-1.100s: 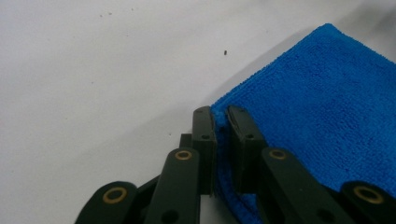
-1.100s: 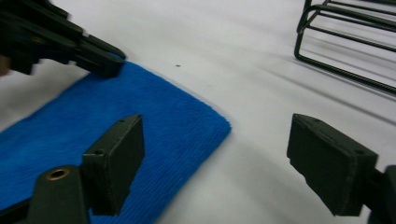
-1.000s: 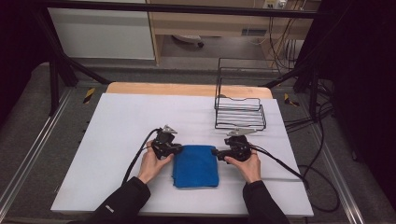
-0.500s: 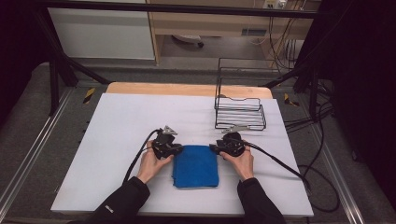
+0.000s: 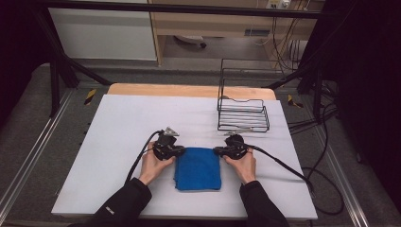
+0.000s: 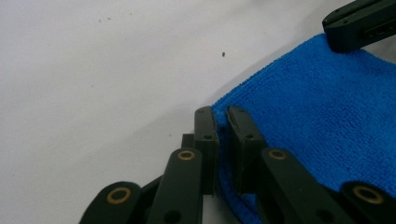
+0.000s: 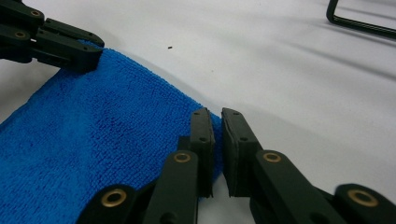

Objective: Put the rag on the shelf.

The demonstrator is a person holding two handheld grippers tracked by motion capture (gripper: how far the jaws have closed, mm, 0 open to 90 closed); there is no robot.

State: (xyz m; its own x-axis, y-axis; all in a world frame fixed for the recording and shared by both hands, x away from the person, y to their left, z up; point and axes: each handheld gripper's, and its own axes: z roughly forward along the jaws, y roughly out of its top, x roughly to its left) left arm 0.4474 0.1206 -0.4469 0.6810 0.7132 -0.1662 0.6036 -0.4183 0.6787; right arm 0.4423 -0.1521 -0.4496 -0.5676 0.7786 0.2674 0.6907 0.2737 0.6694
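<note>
A folded blue cloth (image 5: 197, 168) lies flat on the white table (image 5: 132, 118) in front of the person. My left gripper (image 5: 182, 151) is at its far left corner, and in the left gripper view the gripper (image 6: 222, 116) is shut on that cloth (image 6: 317, 107) corner. My right gripper (image 5: 217, 151) is at the far right corner. Its jaws have just been closing, and in the right gripper view the gripper (image 7: 217, 116) pinches the cloth (image 7: 102, 126) edge. Each gripper view also shows the other gripper (image 6: 359, 23) (image 7: 60, 44) at the opposite corner.
A black wire rack (image 5: 242, 116) stands on the table just beyond my right gripper, and its base wire (image 7: 359, 23) shows in the right gripper view. Cables trail from both grippers toward the table's edges. A wooden strip (image 5: 189, 90) runs along the far edge.
My right gripper has shifted slightly toward the cloth's far right corner, and its jaws have closed there. My left gripper has stayed put on its corner.
</note>
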